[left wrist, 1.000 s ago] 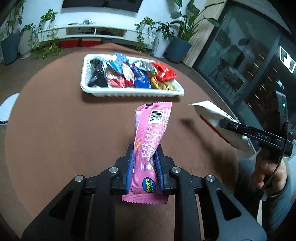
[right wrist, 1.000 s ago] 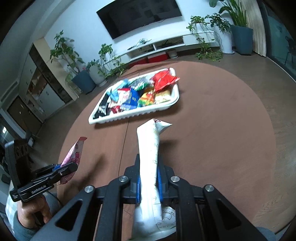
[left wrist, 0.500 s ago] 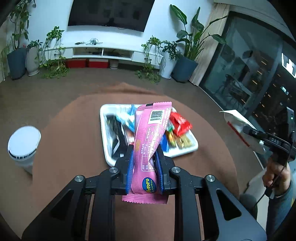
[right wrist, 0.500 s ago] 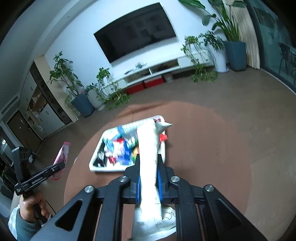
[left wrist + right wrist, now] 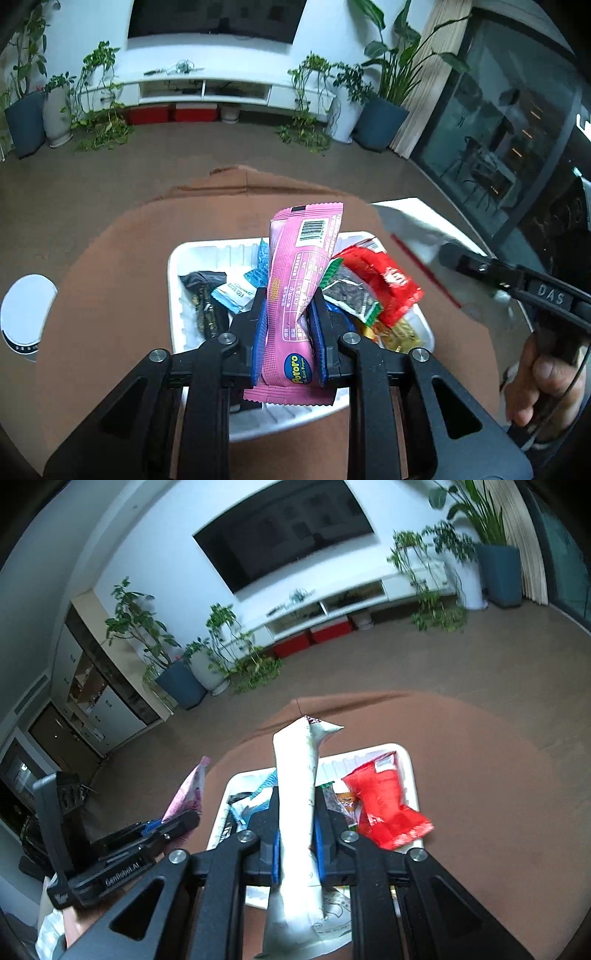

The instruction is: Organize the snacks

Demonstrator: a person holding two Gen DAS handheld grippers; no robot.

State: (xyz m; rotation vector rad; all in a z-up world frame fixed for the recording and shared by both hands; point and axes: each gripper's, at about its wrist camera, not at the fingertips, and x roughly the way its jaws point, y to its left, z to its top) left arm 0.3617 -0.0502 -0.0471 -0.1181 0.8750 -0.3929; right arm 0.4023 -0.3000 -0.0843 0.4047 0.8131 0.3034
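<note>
Two tools: loaded
Left tool [image 5: 289, 328]: clamps pink Pororo snack wrapper [image 5: 299, 295]
Right tool [image 5: 297, 843]: clamps white pouch [image 5: 297, 812]
Risk: heaped white plastic tray [image 5: 175, 266] — dropped packets may slide off

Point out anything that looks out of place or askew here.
Nothing is spilled or damaged. The snacks in the white tray lie in a jumbled heap, and the red packet hangs over its right rim. The pink packet sits in the left claw, the white packet in the right claw.
</note>
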